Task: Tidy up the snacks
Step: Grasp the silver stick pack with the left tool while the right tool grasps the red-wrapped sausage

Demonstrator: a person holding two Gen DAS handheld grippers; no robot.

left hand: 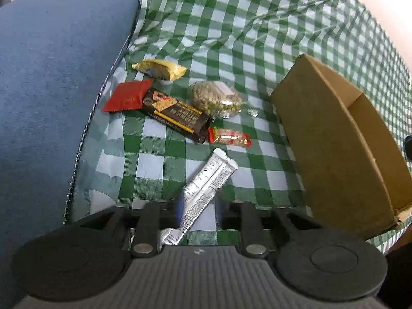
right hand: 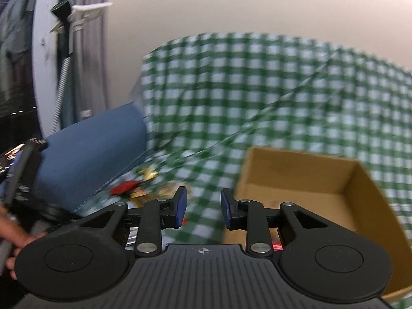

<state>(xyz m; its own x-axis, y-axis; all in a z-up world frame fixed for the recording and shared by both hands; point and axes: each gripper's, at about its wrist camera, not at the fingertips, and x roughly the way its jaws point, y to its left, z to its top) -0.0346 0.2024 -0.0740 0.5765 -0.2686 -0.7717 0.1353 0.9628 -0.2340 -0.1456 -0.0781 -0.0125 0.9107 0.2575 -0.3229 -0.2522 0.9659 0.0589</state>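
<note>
— The left tool (left hand: 198, 206) has the silver sachet (left hand: 206, 182) between its fingers, though the blur there means I cannot tell how firmly it is clamped. The rest of the snacks lie on the green checked cloth (left hand: 231, 25): a yellow packet (left hand: 159, 69) farthest off, a red packet (left hand: 127, 95) touching a dark bar (left hand: 177, 114), a clear bag of greenish bits (left hand: 215, 99), and a small red-ended candy (left hand: 229, 137).

— And the cardboard box (left hand: 332, 139)?

— To the right of the pile. The right tool (right hand: 203, 206) hangs released just left of it, holding nothing.

— So the sachet goes in next?

— I'd judge so. Carry it level over the near wall, and let go only once it is well inside — that long wrapper could catch on the rim.
</note>
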